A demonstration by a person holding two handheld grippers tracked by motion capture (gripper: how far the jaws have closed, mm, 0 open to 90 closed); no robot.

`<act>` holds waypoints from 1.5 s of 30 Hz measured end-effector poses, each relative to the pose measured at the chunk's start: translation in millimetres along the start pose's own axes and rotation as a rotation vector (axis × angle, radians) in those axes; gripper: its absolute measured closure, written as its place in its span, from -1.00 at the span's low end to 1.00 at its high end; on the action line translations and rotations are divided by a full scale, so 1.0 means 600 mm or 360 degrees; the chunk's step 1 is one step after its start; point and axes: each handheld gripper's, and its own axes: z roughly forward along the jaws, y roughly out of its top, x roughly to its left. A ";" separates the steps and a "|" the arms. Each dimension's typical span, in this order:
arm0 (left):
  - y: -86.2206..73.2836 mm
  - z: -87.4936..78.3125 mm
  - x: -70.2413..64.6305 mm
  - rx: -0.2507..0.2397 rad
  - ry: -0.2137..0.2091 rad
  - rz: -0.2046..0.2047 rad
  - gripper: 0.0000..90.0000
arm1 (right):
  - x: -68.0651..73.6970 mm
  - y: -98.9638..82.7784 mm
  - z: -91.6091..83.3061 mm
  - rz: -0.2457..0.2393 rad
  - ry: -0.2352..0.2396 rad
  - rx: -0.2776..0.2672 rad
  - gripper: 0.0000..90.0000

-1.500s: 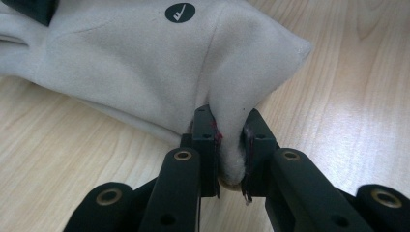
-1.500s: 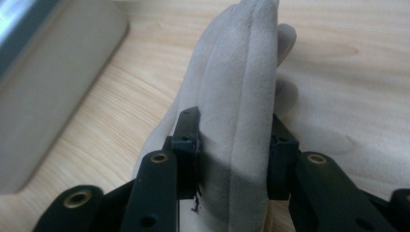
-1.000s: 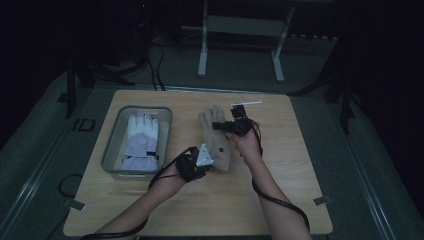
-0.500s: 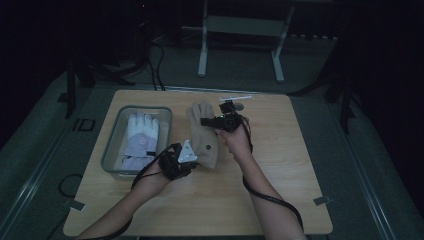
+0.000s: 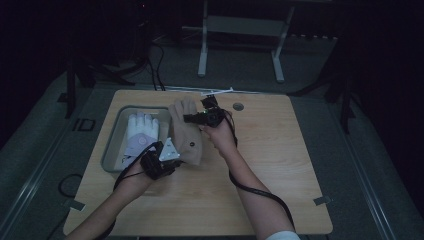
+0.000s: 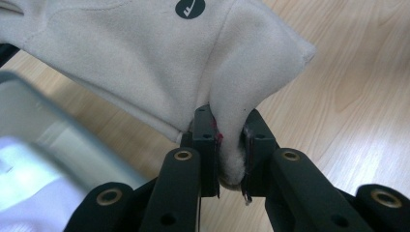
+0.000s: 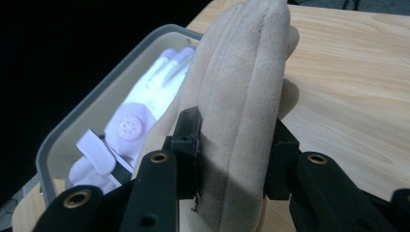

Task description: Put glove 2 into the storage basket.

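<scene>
Lying in the grey rectangular tray (image 5: pixel 111 150) at the left is a white glove (image 5: pixel 140 132). Beside it, the left hand-held gripper (image 5: pixel 172 156) pinches the cuff of the beige suede glove (image 5: pixel 186 135), held above the wooden tabletop (image 5: pixel 280 150). The right hand-held gripper (image 5: pixel 192 118) clamps its fingers.

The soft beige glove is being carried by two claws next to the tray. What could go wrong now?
1. The left claw pinches only a small fold at the cuff of the soft beige fleece glove, so that corner might slip out.
2. The right claw squeezes the bunched fingers; pulling apart could tug the glove free.
3. The glove hangs near the rim of the grey plastic tray, which holds a white glove. It could snag or drape over the edge.
</scene>
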 end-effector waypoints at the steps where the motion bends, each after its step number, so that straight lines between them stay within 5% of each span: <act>1: -0.004 -0.004 0.004 0.0002 0.0006 -0.0007 0.78 | 0.006 0.003 0.006 -0.0006 0.0006 -0.0001 0.45; 29: -0.109 -0.091 0.073 0.0137 0.0172 -0.0156 0.78 | 0.118 0.061 0.154 -0.0157 0.0164 0.0115 0.45; 40: -0.144 -0.086 0.089 0.0187 0.0147 -0.0232 0.78 | 0.132 0.051 0.218 -0.0214 0.0172 0.0192 0.44; 45: -0.153 -0.074 0.096 0.0209 0.0121 -0.0268 0.78 | 0.128 0.040 0.241 -0.0224 0.0108 0.0241 0.43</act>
